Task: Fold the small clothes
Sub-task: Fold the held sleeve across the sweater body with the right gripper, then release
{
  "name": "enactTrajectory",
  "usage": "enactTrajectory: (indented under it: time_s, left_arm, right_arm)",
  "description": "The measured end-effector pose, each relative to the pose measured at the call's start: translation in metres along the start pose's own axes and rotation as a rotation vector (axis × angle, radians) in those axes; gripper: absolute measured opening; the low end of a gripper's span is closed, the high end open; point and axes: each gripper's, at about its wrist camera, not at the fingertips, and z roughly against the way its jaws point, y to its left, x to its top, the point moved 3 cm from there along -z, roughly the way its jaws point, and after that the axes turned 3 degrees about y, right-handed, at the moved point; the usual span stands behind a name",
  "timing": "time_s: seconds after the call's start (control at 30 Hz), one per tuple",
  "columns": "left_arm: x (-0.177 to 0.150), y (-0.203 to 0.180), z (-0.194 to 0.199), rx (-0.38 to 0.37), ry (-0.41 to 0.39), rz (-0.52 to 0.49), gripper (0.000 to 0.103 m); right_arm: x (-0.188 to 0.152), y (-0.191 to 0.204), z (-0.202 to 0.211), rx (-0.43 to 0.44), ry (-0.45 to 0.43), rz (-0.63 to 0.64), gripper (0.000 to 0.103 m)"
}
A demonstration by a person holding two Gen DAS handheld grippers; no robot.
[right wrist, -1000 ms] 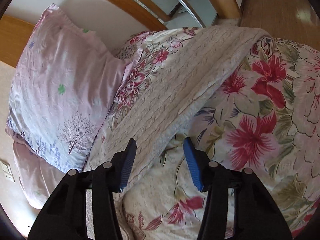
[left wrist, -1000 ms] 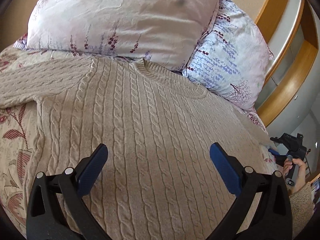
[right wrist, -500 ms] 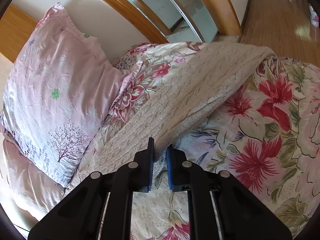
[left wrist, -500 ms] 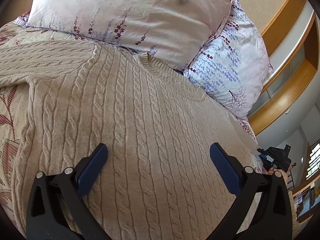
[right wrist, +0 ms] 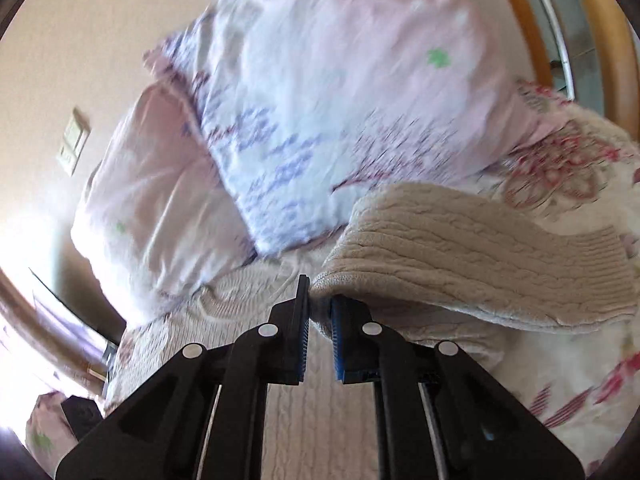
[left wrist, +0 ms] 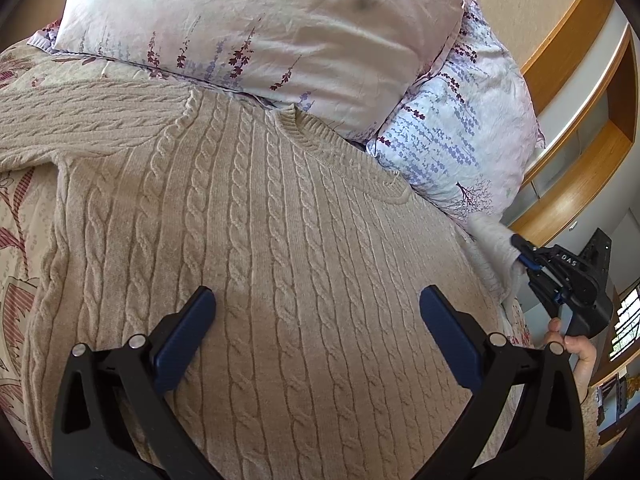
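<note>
Apparently sleeve point(right wrist: 460, 248) pinched in right gripper point(right wrist: 319, 308), lifted.

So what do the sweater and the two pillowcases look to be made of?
Sweater: a thick knit, likely wool or acrylic yarn, matte beige, with raised cable ribs. Pillowcases: thin smooth woven fabric, perhaps cotton or a satin blend, printed with flowers; fine creases and a faint sheen.
</note>
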Motion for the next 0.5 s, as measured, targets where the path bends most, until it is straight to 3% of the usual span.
enactTrajectory:
  time_s: [0.1,0.23,0.33,0.4,0.5]
  left_arm:
    - [0.000,0.000,0.001,-0.005,-0.002,0.004,0.101]
    - [-0.001,0.000,0.002,-0.008,-0.004,0.008,0.101]
    - [-0.001,0.000,0.002,-0.010,-0.005,0.010,0.101]
    - [-0.001,0.000,0.002,-0.011,-0.006,0.011,0.101]
    - [-0.001,-0.001,0.003,-0.015,-0.008,0.015,0.101]
  right_arm:
    - [-0.029,0.019,-0.039,0.010,0.131,0.019,0.010]
    - [-0.055,0.020,-0.059,-0.016,0.219,-0.013,0.013]
    - [-0.056,0.014,-0.049,0.056,0.228,-0.092,0.035]
    - [-0.051,0.008,-0.037,0.112,0.226,-0.175,0.061]
    - [-0.046,-0.004,-0.005,0.096,0.171,-0.252,0.067]
